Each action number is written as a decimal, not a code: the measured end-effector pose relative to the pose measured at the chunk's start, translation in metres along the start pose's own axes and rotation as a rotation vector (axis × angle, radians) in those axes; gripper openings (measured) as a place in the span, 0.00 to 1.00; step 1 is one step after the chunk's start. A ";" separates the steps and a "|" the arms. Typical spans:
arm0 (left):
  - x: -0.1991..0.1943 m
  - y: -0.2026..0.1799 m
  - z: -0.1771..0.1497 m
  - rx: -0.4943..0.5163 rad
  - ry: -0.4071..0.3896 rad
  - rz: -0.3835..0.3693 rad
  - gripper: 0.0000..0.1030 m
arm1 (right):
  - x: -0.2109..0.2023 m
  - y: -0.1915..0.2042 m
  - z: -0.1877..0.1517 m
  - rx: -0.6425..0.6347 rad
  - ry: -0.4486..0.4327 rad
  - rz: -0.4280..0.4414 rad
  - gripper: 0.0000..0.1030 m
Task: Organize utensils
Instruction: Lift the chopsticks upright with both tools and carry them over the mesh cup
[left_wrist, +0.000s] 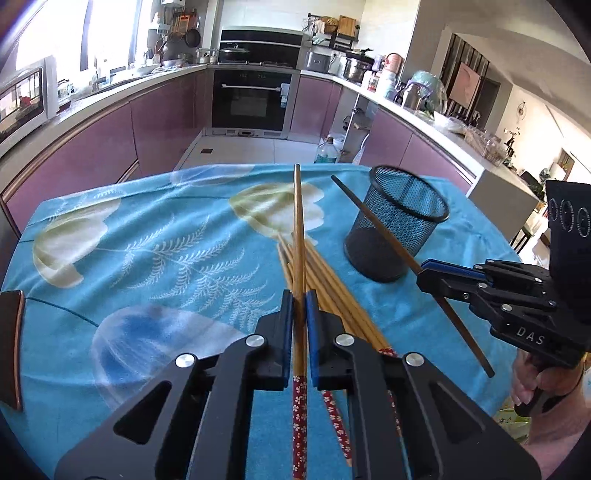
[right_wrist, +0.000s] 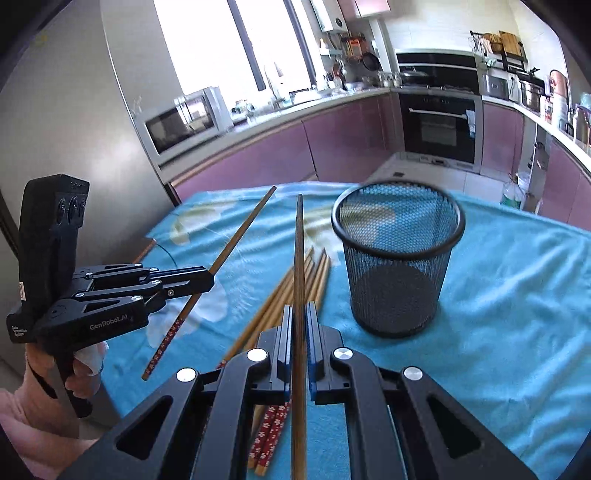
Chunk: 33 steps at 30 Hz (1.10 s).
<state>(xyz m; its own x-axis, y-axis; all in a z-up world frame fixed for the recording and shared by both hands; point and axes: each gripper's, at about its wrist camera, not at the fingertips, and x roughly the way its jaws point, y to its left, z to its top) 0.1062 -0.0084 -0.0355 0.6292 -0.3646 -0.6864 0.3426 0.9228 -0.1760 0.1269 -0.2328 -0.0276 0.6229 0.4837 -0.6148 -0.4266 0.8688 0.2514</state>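
Two grippers each pinch one chopstick above the blue tablecloth: the left gripper clamps a light bamboo chopstick, the right gripper a dark chopstick. Loose chopsticks lie just beside the upright mesh cup.

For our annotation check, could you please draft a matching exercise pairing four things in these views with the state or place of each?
Things:
1. left gripper
2. right gripper
3. mesh cup
4. loose chopsticks

States:
A. upright on the blue cloth, nothing inside
B. shut on a chopstick with a red flowered end
C. lying in a pile on the cloth
D. shut on a plain dark chopstick

Pairs: 1-B, 2-D, 3-A, 4-C
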 end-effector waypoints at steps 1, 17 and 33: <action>-0.008 -0.003 0.002 0.007 -0.019 -0.012 0.08 | -0.006 0.000 0.002 -0.002 -0.020 0.005 0.06; -0.049 -0.042 0.050 0.006 -0.132 -0.175 0.08 | -0.053 -0.015 0.027 -0.005 -0.200 0.128 0.06; -0.021 -0.050 0.053 0.012 -0.100 -0.229 0.07 | -0.049 -0.019 0.024 -0.011 -0.200 0.172 0.06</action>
<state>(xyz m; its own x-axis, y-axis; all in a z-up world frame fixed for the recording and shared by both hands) 0.1130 -0.0532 0.0246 0.5999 -0.5751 -0.5562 0.4919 0.8134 -0.3105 0.1201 -0.2707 0.0158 0.6570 0.6366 -0.4037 -0.5441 0.7712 0.3306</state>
